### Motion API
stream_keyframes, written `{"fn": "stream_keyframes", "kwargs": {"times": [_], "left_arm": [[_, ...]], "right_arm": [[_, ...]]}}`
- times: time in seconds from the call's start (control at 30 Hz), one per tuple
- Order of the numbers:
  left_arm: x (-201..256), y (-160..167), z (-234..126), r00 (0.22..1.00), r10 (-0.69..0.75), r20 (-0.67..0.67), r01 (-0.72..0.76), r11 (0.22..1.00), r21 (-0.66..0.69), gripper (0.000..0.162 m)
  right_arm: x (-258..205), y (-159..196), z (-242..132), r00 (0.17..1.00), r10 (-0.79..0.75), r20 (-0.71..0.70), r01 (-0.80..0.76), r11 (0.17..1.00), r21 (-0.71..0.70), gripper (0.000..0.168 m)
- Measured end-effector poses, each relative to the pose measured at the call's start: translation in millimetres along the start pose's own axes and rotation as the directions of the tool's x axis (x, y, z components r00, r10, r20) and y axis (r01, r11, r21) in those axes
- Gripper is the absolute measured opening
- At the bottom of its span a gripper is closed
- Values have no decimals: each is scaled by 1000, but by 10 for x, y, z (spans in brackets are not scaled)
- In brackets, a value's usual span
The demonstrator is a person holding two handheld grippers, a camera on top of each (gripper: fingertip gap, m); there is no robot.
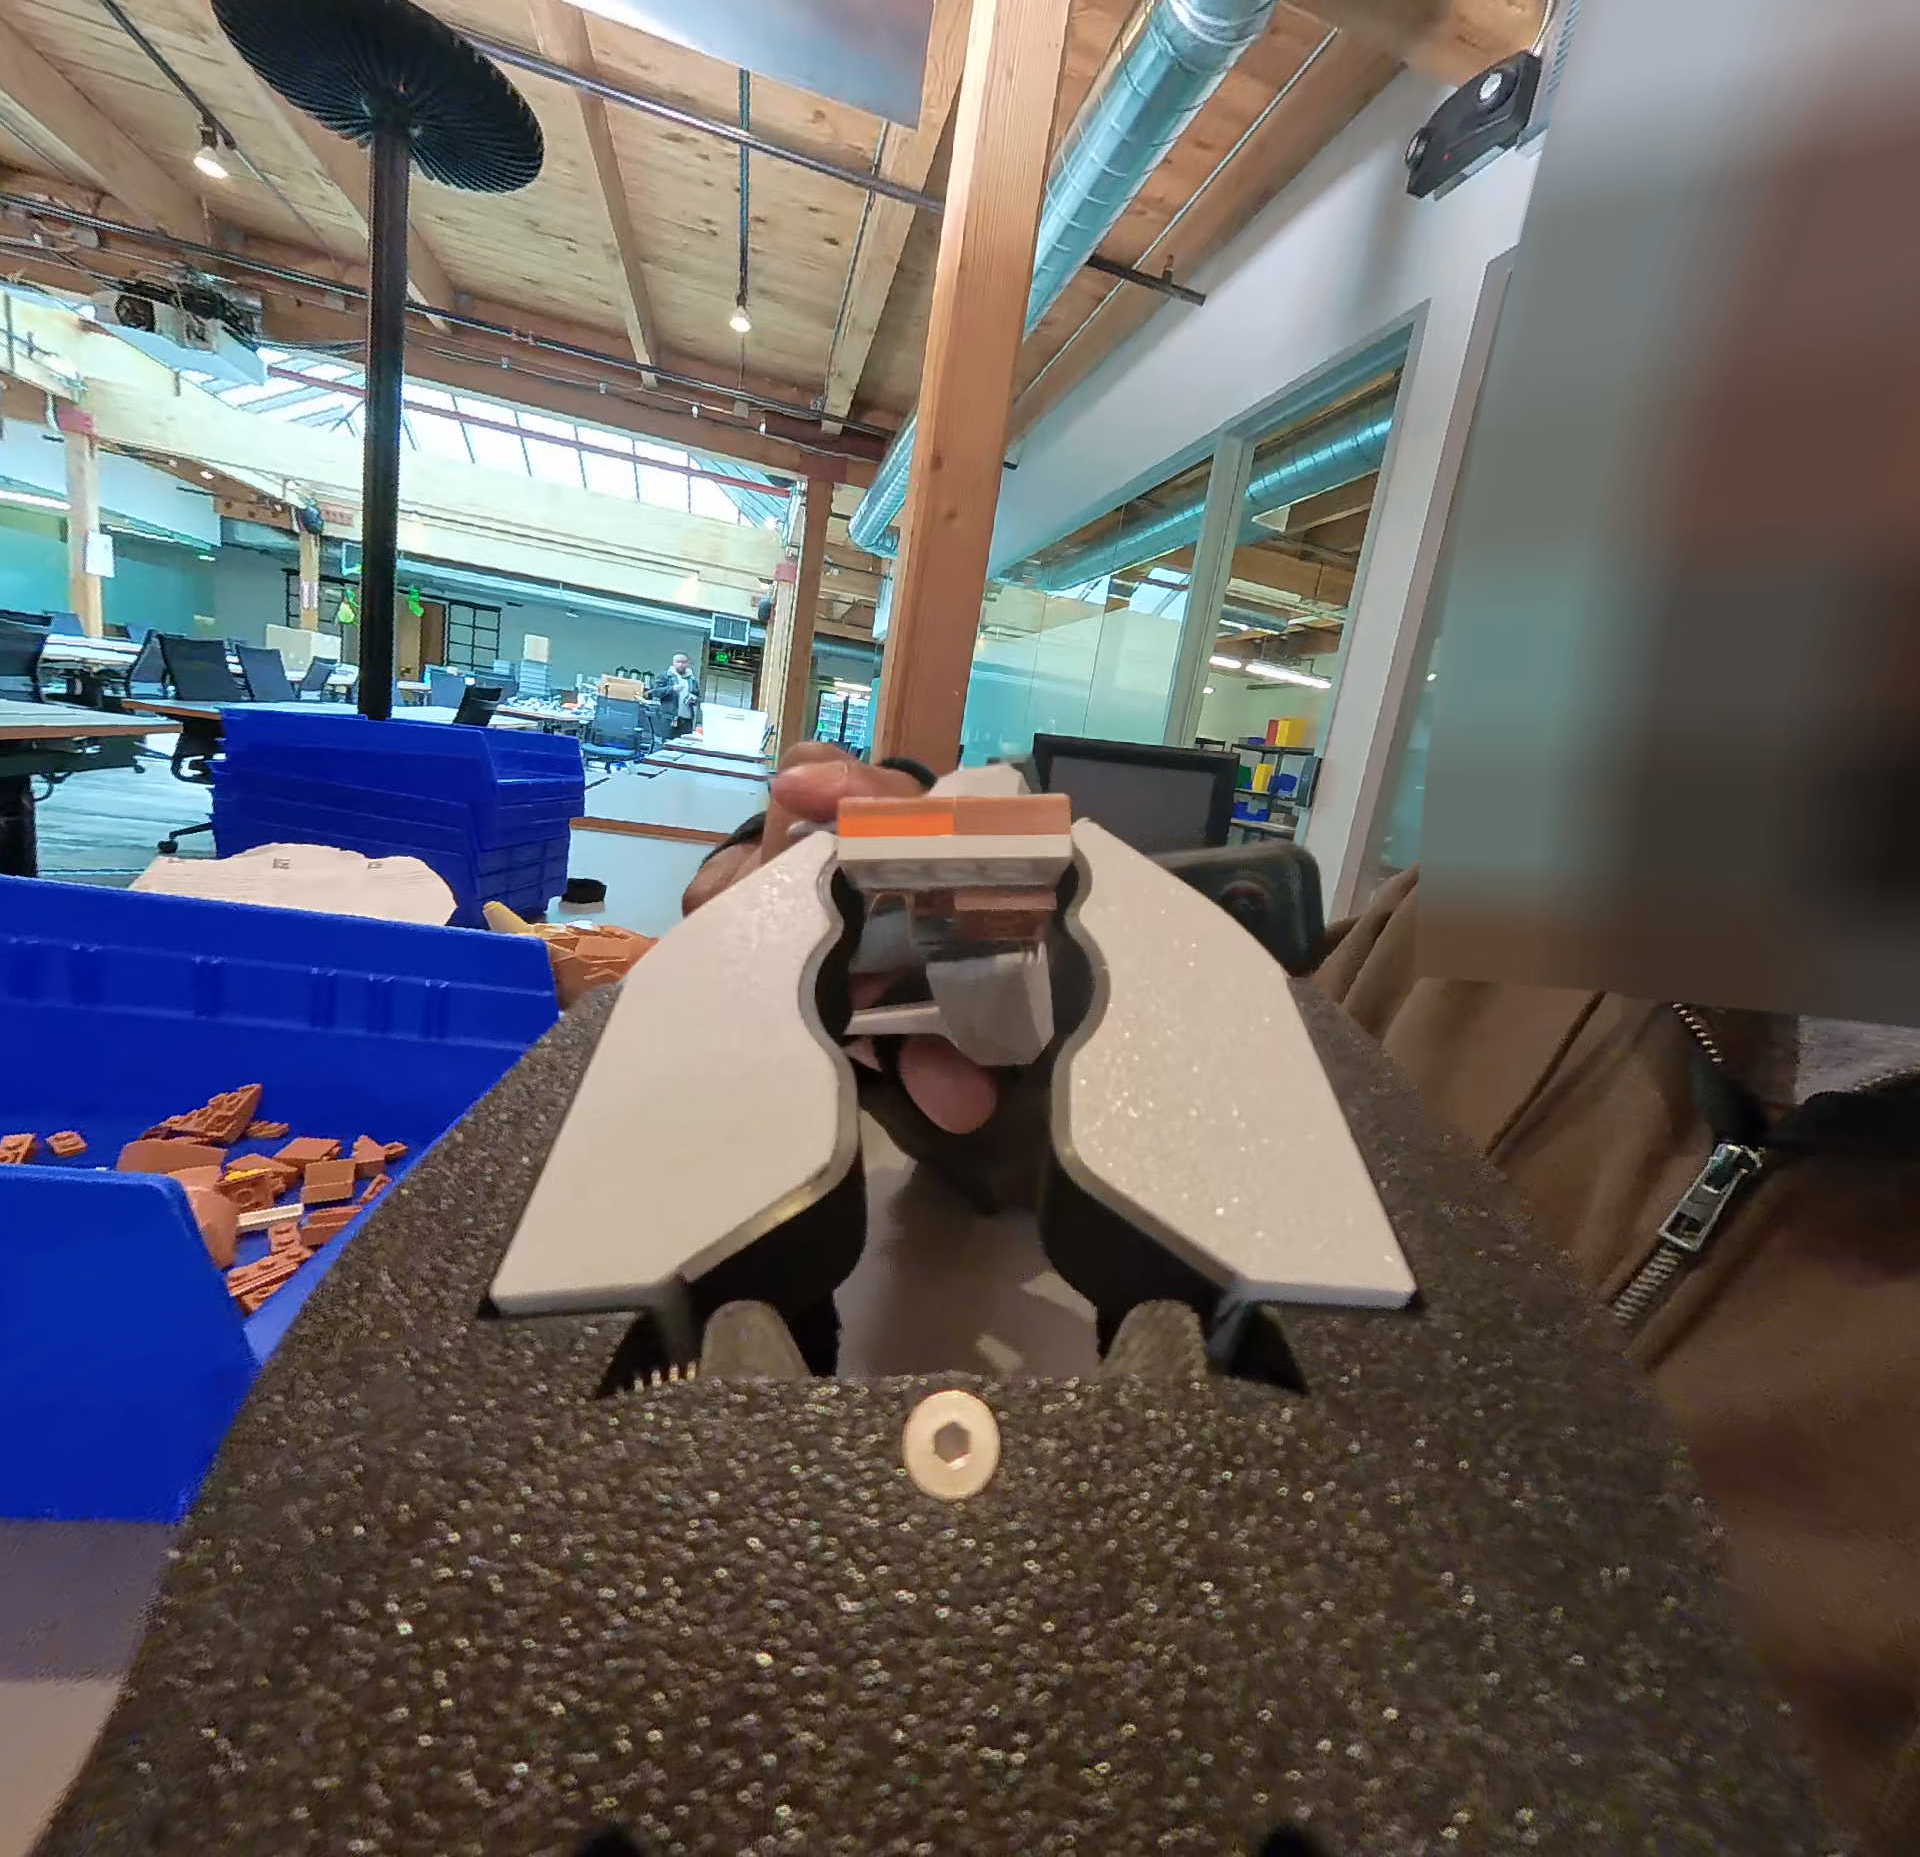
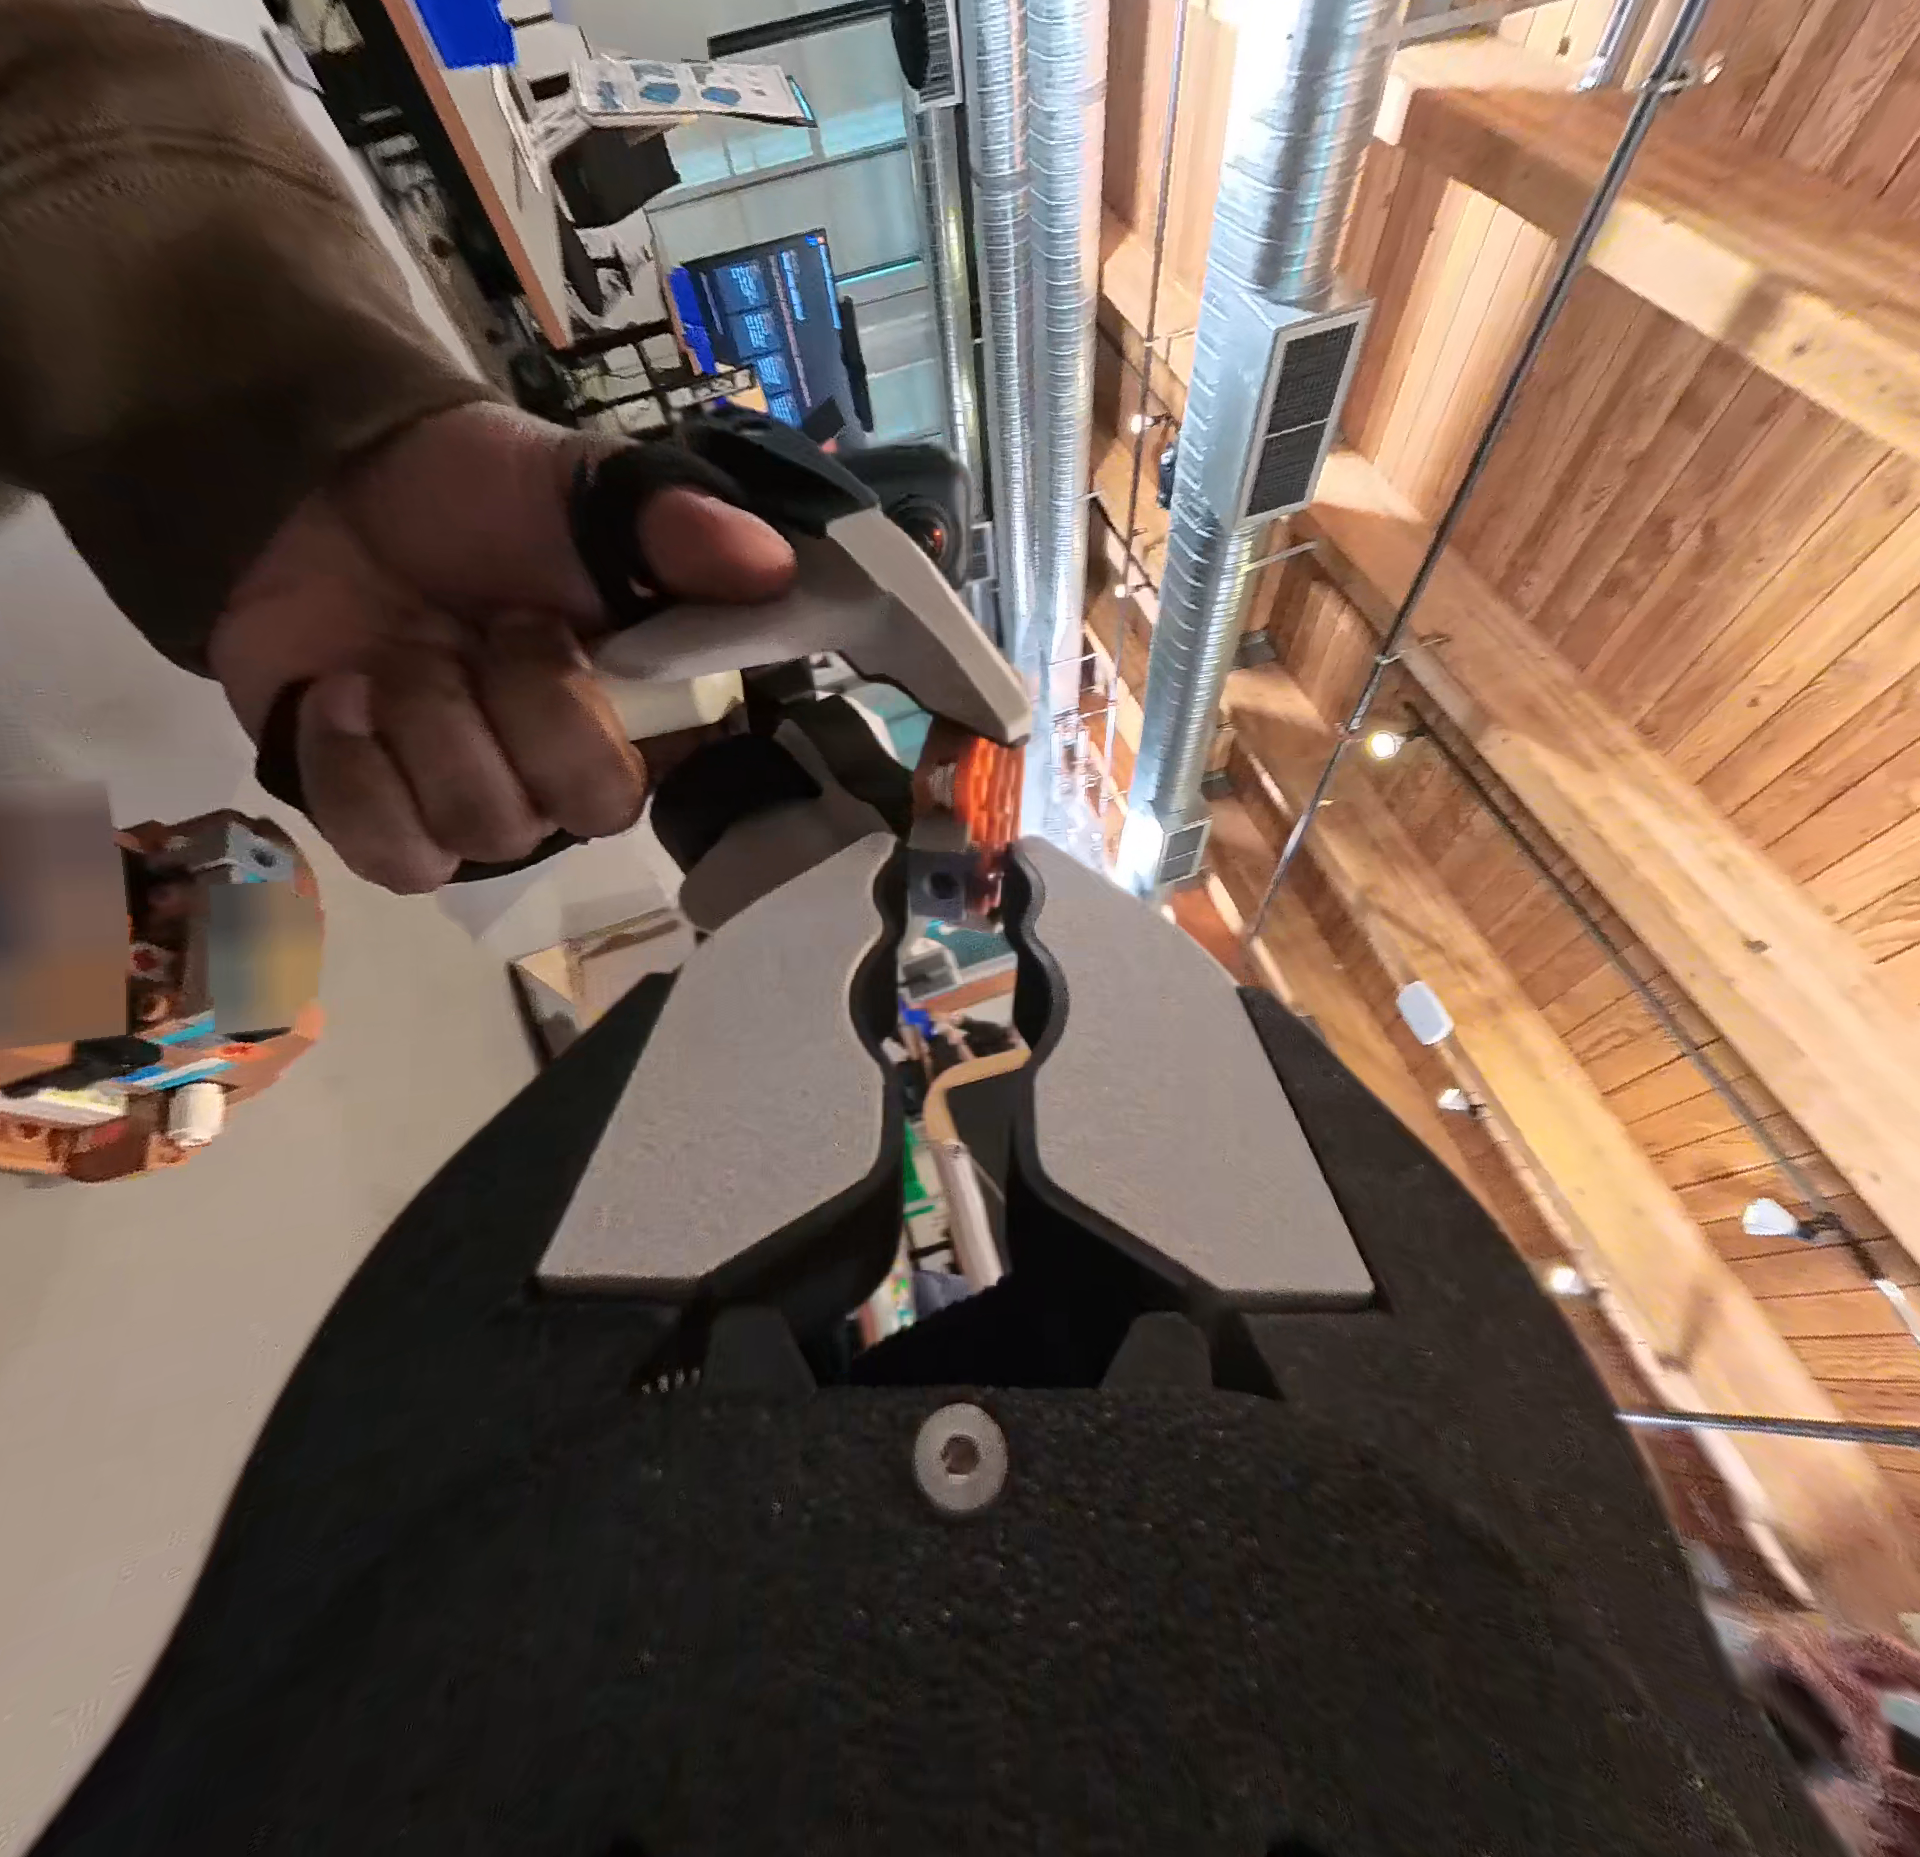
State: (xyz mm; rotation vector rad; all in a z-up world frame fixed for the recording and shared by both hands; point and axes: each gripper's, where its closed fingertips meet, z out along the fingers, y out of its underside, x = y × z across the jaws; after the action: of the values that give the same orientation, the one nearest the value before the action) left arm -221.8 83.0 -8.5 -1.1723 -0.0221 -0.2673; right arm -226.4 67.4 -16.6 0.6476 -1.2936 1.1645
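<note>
Open workshop hall, timber ceiling, steel ducts overhead. Small brick assembly (image 1: 954, 851), orange, brown and grey, held aloft between both tools. Left gripper (image 1: 954, 877) closed on assembly at fingertips. Right gripper (image 2: 954, 877) nearly closed, clamped on same assembly's grey end (image 2: 940, 885). Blue bin (image 1: 208, 1111) of brown bricks (image 1: 260, 1173) noted at left, well apart. Brown sleeve (image 2: 187, 301) seen beside.

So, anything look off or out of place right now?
Nothing damaged or spilled. Both hand-held grippers, left and right, pinch one small brick assembly held up in the air. Loose brown bricks lie inside a blue bin.
</note>
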Motion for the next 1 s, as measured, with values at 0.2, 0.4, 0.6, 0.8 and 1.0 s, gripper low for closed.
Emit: {"fn": "stream_keyframes", "kwargs": {"times": [0.2,0.4,0.6,0.8,1.0], "left_arm": [[10,-44,9,1000,-12,5,12,1000,11,37],[-79,-61,-2,997,-24,76,26,999,-19,39],[-93,-84,-10,995,-46,92,49,998,-25,40],[-109,-83,16,992,-8,126,8,1000,-3,25],[-237,-61,-81,952,197,235,-173,978,-117,22]], "right_arm": [[64,-16,2,988,-129,-83,126,991,-44,14],[186,29,-5,953,-247,-174,227,966,-127,14],[206,123,33,866,-463,-190,408,872,-270,14],[124,84,93,809,-560,-178,497,814,-301,14],[-77,158,99,973,-225,-42,217,966,-141,18]]}}
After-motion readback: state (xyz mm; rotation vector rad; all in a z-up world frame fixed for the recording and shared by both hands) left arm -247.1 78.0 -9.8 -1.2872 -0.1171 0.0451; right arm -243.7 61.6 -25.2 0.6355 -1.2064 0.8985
